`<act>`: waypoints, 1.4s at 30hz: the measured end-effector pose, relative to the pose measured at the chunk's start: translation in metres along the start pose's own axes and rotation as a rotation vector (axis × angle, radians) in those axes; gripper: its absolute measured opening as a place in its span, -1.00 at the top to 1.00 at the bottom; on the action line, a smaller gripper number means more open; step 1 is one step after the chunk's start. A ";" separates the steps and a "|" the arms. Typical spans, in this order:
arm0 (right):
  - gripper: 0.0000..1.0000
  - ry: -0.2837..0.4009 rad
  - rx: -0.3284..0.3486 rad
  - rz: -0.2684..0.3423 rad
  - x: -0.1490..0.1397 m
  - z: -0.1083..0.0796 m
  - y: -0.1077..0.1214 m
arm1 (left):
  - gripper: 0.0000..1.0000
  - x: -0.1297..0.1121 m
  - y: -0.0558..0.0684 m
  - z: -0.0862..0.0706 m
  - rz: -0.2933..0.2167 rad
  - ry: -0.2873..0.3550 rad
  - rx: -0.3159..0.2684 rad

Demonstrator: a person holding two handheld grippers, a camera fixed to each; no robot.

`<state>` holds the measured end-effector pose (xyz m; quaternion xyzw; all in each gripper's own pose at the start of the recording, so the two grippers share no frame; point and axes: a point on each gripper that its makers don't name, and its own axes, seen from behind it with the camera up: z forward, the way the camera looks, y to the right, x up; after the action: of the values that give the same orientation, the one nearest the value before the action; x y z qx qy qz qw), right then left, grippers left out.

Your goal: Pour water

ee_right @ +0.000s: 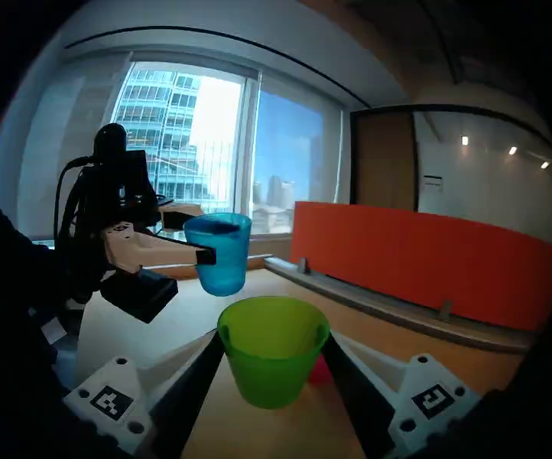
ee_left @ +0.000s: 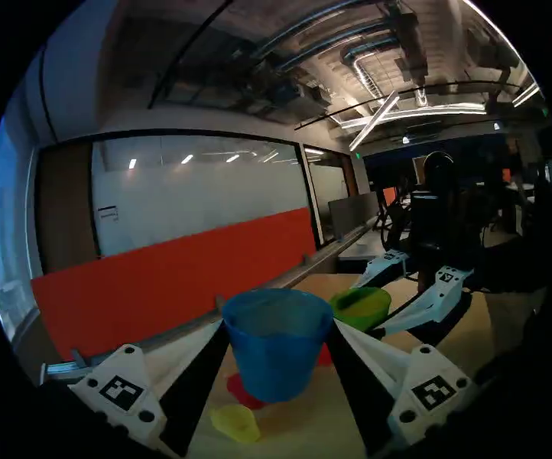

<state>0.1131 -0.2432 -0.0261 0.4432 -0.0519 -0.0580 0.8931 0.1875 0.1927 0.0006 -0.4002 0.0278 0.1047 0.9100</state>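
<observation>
The left tool [ee_left: 277,336] is gripping a translucent blue plastic cup [ee_left: 276,359], both fingers pressing on its wall. The cup is standing upright in the air above the wooden table [ee_left: 306,417]. In the right gripper view, this blue cup is hanging up and to the left of the green plastic cup [ee_right: 274,352], near it but apart.

The right tool [ee_right: 274,340] is clasping the green cup in the same manner, upright, mouth facing up. Whether either cup is carrying water cannot be told.

Judgement: the approach step is in hand and pouring is not yet beginning, as neither cup is tilting. The next move is calling for the blue rim to be brought over the green cup's mouth and tilted slowly, with the green cup being held level.
</observation>
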 end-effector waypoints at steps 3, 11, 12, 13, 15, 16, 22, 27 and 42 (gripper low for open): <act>-0.82 -0.004 0.009 -0.001 -0.003 0.002 -0.003 | -0.71 0.005 -0.003 0.001 0.034 0.008 0.011; -0.82 -0.008 0.039 -0.001 -0.006 0.007 -0.012 | -0.71 0.016 -0.006 0.004 0.107 0.017 0.032; -0.82 -0.009 0.043 -0.001 -0.007 0.007 -0.013 | -0.72 0.018 -0.007 0.004 0.117 0.018 0.037; -0.82 -0.010 0.047 -0.001 -0.007 0.008 -0.014 | -0.72 0.019 -0.008 0.004 0.126 0.020 0.042; -0.82 -0.013 0.054 -0.002 -0.008 0.009 -0.016 | -0.72 0.022 -0.009 0.005 0.145 0.024 0.050; -0.82 -0.014 0.057 -0.003 -0.009 0.009 -0.017 | -0.71 0.023 -0.010 0.006 0.154 0.025 0.053; -0.82 -0.018 0.075 -0.006 -0.011 0.011 -0.022 | -0.71 0.029 -0.011 0.009 0.203 0.028 0.057; -0.82 -0.019 0.089 -0.005 -0.013 0.014 -0.028 | -0.72 0.033 -0.010 0.012 0.241 0.028 0.056; -0.81 -0.018 0.119 -0.005 -0.014 0.019 -0.036 | -0.71 0.041 -0.013 0.019 0.368 0.017 0.060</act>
<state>0.0942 -0.2778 -0.0439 0.4949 -0.0620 -0.0608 0.8646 0.2295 0.2052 0.0174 -0.3617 0.1111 0.2652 0.8868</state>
